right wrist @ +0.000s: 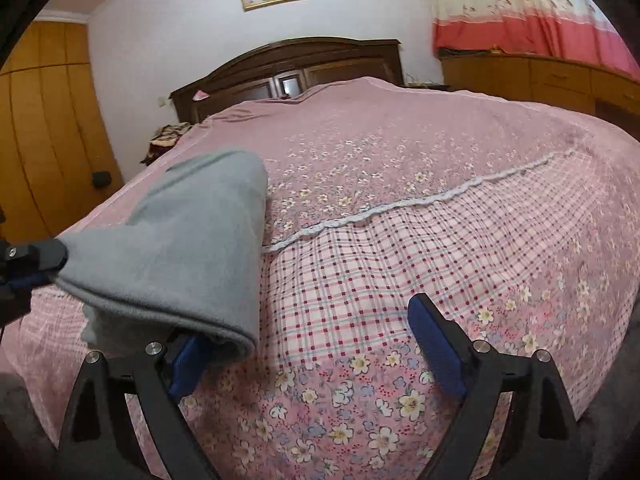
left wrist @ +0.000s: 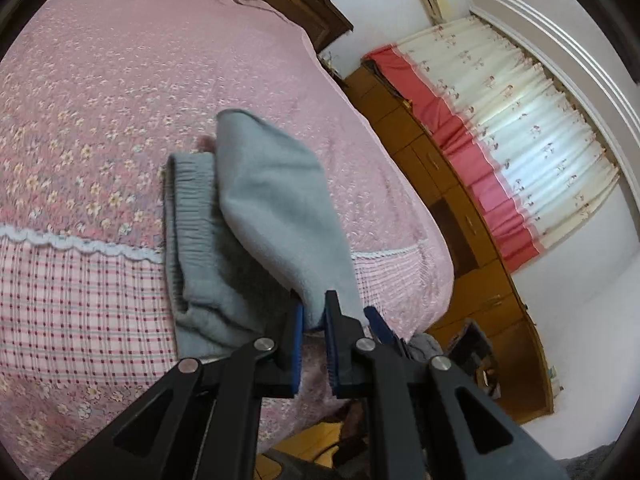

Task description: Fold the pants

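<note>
Grey pants (left wrist: 260, 216) lie partly folded on a pink floral bedspread (left wrist: 100, 100) — the ribbed waistband (left wrist: 192, 200) flat, a folded flap raised above it; the left gripper (left wrist: 314, 320) is clenched on that flap's corner. The right gripper (right wrist: 316, 344) is spread wide — its left finger (right wrist: 188, 364) under the flap's edge, gripping nothing.

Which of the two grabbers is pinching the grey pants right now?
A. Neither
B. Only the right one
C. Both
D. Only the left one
D: the left gripper is shut on a fold of the grey pants, while the right gripper stands wide open, the cloth only draped over one finger.
</note>
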`<state>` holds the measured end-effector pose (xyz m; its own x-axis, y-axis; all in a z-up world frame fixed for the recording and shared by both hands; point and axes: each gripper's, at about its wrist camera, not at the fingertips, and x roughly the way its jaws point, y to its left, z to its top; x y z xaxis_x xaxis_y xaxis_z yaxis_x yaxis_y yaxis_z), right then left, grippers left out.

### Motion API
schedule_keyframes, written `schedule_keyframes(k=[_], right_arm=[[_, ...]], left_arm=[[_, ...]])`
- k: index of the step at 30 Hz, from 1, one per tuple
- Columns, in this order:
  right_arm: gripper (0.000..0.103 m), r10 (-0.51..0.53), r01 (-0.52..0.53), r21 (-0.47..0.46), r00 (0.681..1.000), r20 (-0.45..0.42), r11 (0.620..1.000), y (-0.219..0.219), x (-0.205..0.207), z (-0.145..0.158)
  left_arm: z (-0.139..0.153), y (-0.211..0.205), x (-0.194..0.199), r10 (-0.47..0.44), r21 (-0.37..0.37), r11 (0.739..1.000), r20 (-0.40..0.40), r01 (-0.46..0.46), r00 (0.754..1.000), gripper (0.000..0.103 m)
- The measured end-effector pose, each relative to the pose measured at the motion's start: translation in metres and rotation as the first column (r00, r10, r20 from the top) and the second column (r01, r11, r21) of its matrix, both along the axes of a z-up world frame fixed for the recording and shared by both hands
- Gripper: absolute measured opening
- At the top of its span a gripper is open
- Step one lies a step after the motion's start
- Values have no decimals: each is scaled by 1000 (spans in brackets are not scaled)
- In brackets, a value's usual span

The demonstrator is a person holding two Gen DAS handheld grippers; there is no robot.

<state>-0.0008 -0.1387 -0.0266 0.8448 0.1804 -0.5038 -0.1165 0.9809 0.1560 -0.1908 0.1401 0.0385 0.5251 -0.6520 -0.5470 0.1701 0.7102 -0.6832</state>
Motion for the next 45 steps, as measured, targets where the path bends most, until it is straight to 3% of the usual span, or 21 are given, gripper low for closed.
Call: schedule_keyframes(k=[3, 7, 13, 17, 18, 23, 24, 32, 37, 41, 45], right_arm=[[92, 18, -14, -76, 998, 58, 997, 8, -14, 3], [92, 54, -43, -85, 990, 129, 995, 24, -28, 6], [92, 47, -45, -18, 990, 135, 999, 37, -6, 18], [92, -30, 46, -125, 991, 127, 991, 42, -5, 13], [92, -20, 31, -100, 994, 111, 995, 36, -4, 10], [92, -9, 7, 170, 1000, 14, 985, 3, 2, 1], [92, -5, 4, 185, 1000, 5, 983, 2, 5, -2], [97, 45, -42, 162, 999, -12, 986, 7, 21, -11], [97, 79, -75, 154, 997, -24, 985, 3, 27, -12], [97, 116, -116, 46, 993, -5, 992, 11, 22, -12], [97, 165, -165, -3, 986, -21, 986, 14, 26, -9]], left_arm=[[3, 3, -2, 19, 1, 1000, 21, -19, 1000, 10], [24, 2, 14, 15, -11, 1000, 35, -15, 999, 10], [76, -25, 26, -56, -12, 998, 137, 59, 989, 10], [89, -27, 23, -58, -16, 998, 168, 62, 984, 10], [89, -25, 20, -54, -18, 998, 170, 58, 984, 10], [67, 1, 6, 35, -39, 999, 149, -29, 988, 10], [61, 6, 4, 47, -48, 998, 142, -40, 989, 10], [-33, 36, -18, 188, -66, 980, -16, -188, 982, 10], [-40, 20, -35, 220, 4, 976, 14, -220, 975, 9], [-28, 6, -49, 239, -5, 971, 41, -239, 970, 9], [-39, 2, -51, 243, 60, 968, 22, -244, 970, 10]])
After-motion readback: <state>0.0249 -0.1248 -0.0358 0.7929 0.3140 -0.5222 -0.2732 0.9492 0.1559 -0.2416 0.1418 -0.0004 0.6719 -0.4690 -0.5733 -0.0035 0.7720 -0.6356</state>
